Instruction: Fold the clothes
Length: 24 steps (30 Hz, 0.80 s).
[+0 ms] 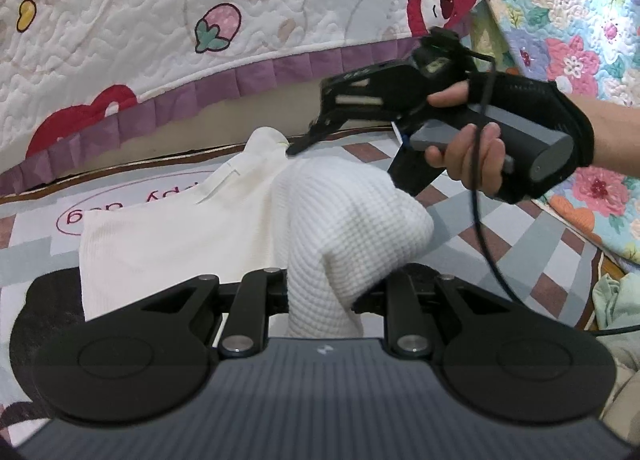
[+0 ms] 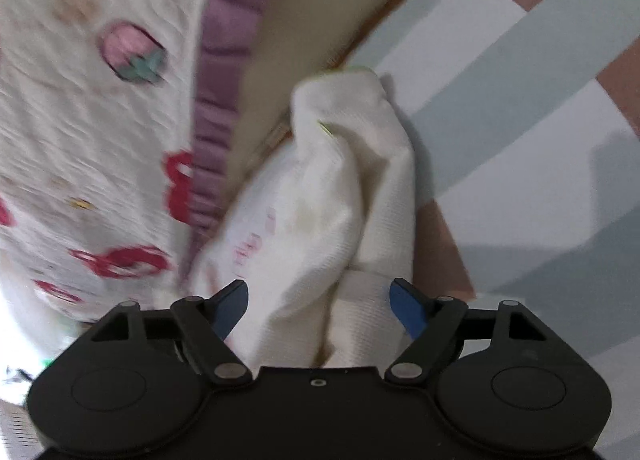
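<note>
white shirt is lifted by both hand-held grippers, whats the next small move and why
Probably carry the pinched edge across and lay it down flat: the white shirt hangs bunched between the left hand-held gripper and the right hand-held gripper, with part resting on the mat.

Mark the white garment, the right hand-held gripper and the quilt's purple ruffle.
white garment (image 1: 352,216): left wrist view, raised waffle-knit fold.
right hand-held gripper (image 1: 294,148): left wrist view, fingertips at the garment's corner.
purple ruffle (image 1: 224,86): left wrist view, middle of the trim.
</note>
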Each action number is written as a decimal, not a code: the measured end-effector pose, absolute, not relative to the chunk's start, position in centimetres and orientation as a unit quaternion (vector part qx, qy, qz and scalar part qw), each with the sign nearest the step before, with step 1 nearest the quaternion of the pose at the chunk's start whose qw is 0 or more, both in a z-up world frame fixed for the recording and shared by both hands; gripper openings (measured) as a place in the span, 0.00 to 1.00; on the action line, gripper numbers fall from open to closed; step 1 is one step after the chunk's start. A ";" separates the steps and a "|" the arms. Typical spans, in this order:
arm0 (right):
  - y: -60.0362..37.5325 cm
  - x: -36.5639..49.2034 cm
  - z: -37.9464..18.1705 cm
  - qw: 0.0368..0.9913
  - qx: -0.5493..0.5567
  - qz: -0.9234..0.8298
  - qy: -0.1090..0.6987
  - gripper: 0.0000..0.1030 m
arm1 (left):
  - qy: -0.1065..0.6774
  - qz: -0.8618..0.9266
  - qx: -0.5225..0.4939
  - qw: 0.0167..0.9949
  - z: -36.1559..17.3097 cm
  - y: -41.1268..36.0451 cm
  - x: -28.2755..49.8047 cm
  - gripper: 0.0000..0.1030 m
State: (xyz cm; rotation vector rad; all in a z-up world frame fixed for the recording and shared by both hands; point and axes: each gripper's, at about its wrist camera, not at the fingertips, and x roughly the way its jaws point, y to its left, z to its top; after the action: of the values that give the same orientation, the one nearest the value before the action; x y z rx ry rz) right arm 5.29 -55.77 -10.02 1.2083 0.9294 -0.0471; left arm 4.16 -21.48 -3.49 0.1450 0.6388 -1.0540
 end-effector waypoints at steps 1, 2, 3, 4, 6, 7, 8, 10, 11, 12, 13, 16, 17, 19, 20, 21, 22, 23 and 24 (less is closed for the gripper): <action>-55.6 5.6 -10.0 0.723 0.537 -0.026 0.434 0.80 | 0.299 -0.494 0.068 0.814 -3.5 -21.5 4.1 0.19; -55.4 6.0 -10.0 0.722 0.527 -0.031 0.447 0.80 | 0.298 -0.493 0.069 0.814 -3.4 -21.5 4.1 0.19; -55.3 6.3 -10.0 0.722 0.517 -0.036 0.459 0.80 | 0.297 -0.493 0.071 0.815 -3.4 -21.5 4.0 0.19; -55.2 6.6 -10.1 0.721 0.510 -0.041 0.468 0.80 | 0.295 -0.492 0.074 0.816 -3.4 -21.5 4.0 0.19; -55.1 6.9 -10.8 0.717 0.514 -0.047 0.469 0.80 | 0.293 -0.491 0.074 0.817 -3.3 -21.5 4.0 0.19; -55.1 7.1 -11.1 0.715 0.516 -0.049 0.469 0.80 | 0.294 -0.491 0.073 0.817 -3.3 -21.4 4.0 0.19; -55.2 7.3 -11.5 0.714 0.518 -0.052 0.468 0.80 | 0.294 -0.491 0.071 0.817 -3.3 -21.4 4.0 0.19; -55.2 7.6 -12.0 0.727 0.516 -0.056 0.450 0.78 | 0.295 -0.490 0.068 0.817 -3.4 -21.3 4.1 0.19; -55.2 7.8 -12.2 0.735 0.513 -0.058 0.440 0.61 | 0.294 -0.489 0.066 0.819 -3.3 -21.2 4.1 0.19; -55.2 7.9 -12.2 0.743 0.509 -0.054 0.430 0.44 | 0.294 -0.487 0.066 0.820 -3.3 -21.1 4.1 0.19; -55.1 7.9 -12.1 0.753 0.504 -0.042 0.421 0.38 | 0.294 -0.485 0.065 0.821 -3.3 -21.0 4.2 0.19; -54.7 7.6 -10.9 0.778 0.497 -0.003 0.384 0.28 | 0.284 -0.487 0.051 0.824 -2.7 -20.0 4.3 0.17; -54.6 7.5 -10.1 0.785 0.499 0.010 0.367 0.27 | 0.281 -0.489 0.046 0.825 -2.4 -19.7 4.4 0.17; -54.3 7.1 -8.7 0.797 0.502 0.037 0.333 0.26 | 0.265 -0.484 0.042 0.833 -0.8 -18.7 4.3 0.17; -54.1 6.9 -8.0 0.801 0.507 0.049 0.316 0.26 | 0.257 -0.481 0.043 0.837 0.0 -18.3 4.2 0.17; -53.9 7.0 -7.4 0.799 0.517 0.060 0.302 0.26 | 0.248 -0.478 0.046 0.841 1.0 -17.8 4.1 0.17; -53.5 7.0 -6.8 0.796 0.527 0.073 0.288 0.26 | 0.238 -0.473 0.048 0.847 2.0 -17.2 3.9 0.17; -53.1 7.1 -6.1 0.793 0.537 0.085 0.274 0.26 | 0.230 -0.468 0.050 0.852 3.1 -16.4 3.7 0.17; -52.6 7.3 -5.4 0.789 0.547 0.099 0.260 0.26 | 0.223 -0.462 0.050 0.857 4.1 -15.7 3.6 0.17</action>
State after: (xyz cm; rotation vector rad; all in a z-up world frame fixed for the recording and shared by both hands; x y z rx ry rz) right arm 7.28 -52.56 -5.36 1.1785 0.5593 0.2135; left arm 3.61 -15.68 4.13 0.1050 0.4685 -0.9702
